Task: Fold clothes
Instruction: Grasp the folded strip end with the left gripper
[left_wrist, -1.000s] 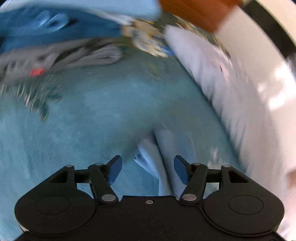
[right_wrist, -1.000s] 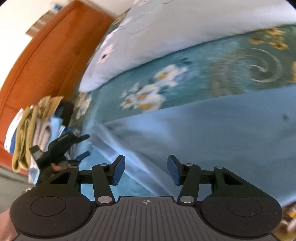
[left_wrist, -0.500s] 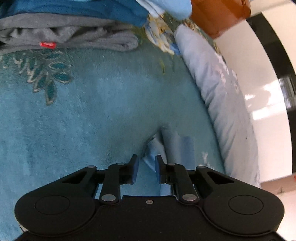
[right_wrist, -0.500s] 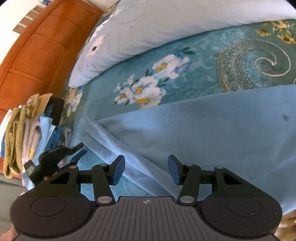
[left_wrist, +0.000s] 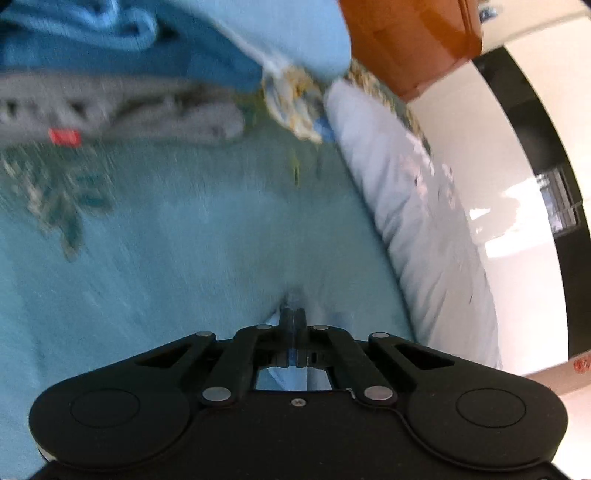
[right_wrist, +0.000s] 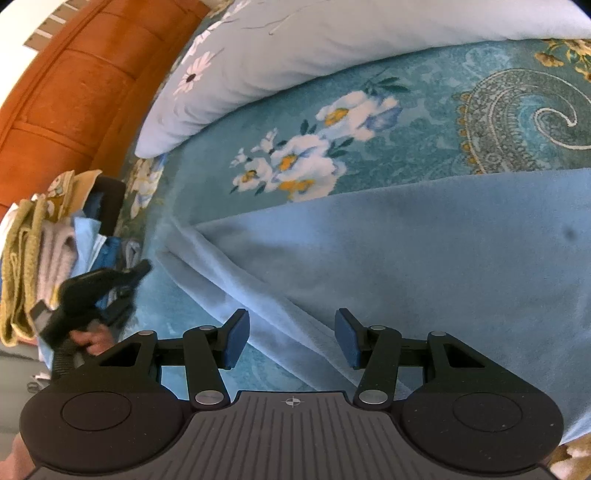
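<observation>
A light blue fleece garment (right_wrist: 424, 266) lies spread flat on the teal flowered bed cover (right_wrist: 369, 122), its long folded edge running diagonally toward a corner near the pillow, one end of it pinched up between the left gripper's (left_wrist: 293, 319) closed jaws.

Light blue fleece garment (right_wrist: 406, 258) spread on teal floral bedspread (right_wrist: 369, 110); pale floral pillow (right_wrist: 295, 44) behind it; folded clothes stack (right_wrist: 40, 243) at left; orange headboard (right_wrist: 55, 85) beyond.
</observation>
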